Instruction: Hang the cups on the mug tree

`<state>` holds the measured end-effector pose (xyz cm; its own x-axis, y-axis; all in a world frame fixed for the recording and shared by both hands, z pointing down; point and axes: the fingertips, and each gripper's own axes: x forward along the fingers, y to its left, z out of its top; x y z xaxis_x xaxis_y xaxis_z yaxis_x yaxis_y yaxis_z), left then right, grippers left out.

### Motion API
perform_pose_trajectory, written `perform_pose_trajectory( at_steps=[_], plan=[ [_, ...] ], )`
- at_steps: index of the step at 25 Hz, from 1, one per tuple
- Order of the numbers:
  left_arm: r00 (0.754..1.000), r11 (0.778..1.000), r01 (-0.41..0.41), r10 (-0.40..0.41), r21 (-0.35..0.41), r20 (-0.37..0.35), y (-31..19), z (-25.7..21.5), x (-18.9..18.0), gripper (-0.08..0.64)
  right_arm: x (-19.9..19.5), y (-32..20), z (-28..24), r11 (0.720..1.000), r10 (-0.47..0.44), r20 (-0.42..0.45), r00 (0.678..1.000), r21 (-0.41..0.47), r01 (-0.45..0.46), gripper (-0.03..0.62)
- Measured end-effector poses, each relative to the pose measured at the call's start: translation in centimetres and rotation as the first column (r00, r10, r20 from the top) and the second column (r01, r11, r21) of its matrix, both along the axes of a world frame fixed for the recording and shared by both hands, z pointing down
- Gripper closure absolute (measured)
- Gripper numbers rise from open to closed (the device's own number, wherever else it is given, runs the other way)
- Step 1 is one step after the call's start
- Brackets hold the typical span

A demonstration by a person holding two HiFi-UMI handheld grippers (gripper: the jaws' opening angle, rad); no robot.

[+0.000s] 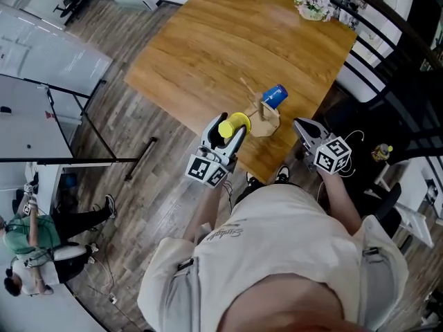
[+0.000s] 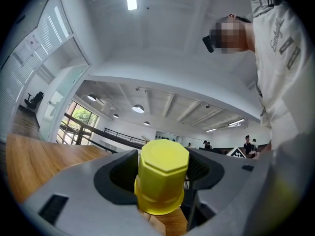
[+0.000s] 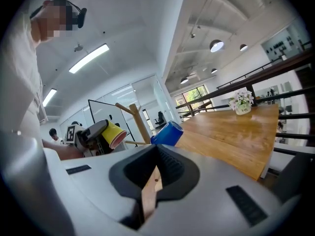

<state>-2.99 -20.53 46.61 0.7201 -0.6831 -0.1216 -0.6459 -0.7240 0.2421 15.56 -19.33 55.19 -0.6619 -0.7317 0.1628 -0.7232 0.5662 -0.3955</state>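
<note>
A wooden mug tree [image 1: 265, 116] stands near the front edge of the table [image 1: 208, 47]. A blue cup [image 1: 275, 96] hangs on one of its pegs. My left gripper [image 1: 228, 128] is shut on a yellow cup [image 1: 237, 122], held just left of the tree's base. In the left gripper view the yellow cup [image 2: 162, 176] sits between the jaws with its bottom toward the camera. My right gripper [image 1: 299, 124] is shut just right of the tree and holds no cup. The right gripper view shows the tree [image 3: 138, 122], the blue cup [image 3: 167, 133] and the yellow cup [image 3: 112, 133]; a wood sliver shows in the jaw slit.
A small pot of flowers [image 1: 313, 7] stands at the table's far corner. A black railing [image 1: 387, 40] runs along the right side. A whiteboard on a black stand [image 1: 69, 130] and a seated person [image 1: 34, 247] are on the floor at the left.
</note>
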Motion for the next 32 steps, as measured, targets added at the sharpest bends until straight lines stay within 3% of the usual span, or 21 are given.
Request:
perform_pose_trajectory(
  at_steps=[10, 14, 21, 32],
  plan=[
    [0.998, 0.997, -0.062, 0.061, -0.046, -0.018, -1.4, 2.4, 1.3, 0.273, 0.7, 0.0, -0.9, 0.999, 0.035, -0.055, 0.998, 0.01, -0.034, 0.6],
    [0.997, 0.996, -0.077, 0.078, -0.047, 0.007, -1.9, 3.3, 1.9, 0.273, 1.3, 0.3, -0.2, 0.998, 0.058, -0.062, 0.996, -0.017, -0.059, 0.6],
    [0.995, 0.994, -0.097, 0.097, -0.059, 0.006, -2.8, 4.5, 2.5, 0.273, 0.7, 0.5, 0.9, 0.999, 0.034, -0.097, 0.995, -0.04, -0.038, 0.6],
    [0.991, 0.989, -0.131, 0.131, -0.076, 0.0, -3.2, 5.8, 3.1, 0.273, 1.3, -0.1, 1.1, 0.994, 0.085, -0.091, 0.992, -0.056, -0.09, 0.6]
  ],
)
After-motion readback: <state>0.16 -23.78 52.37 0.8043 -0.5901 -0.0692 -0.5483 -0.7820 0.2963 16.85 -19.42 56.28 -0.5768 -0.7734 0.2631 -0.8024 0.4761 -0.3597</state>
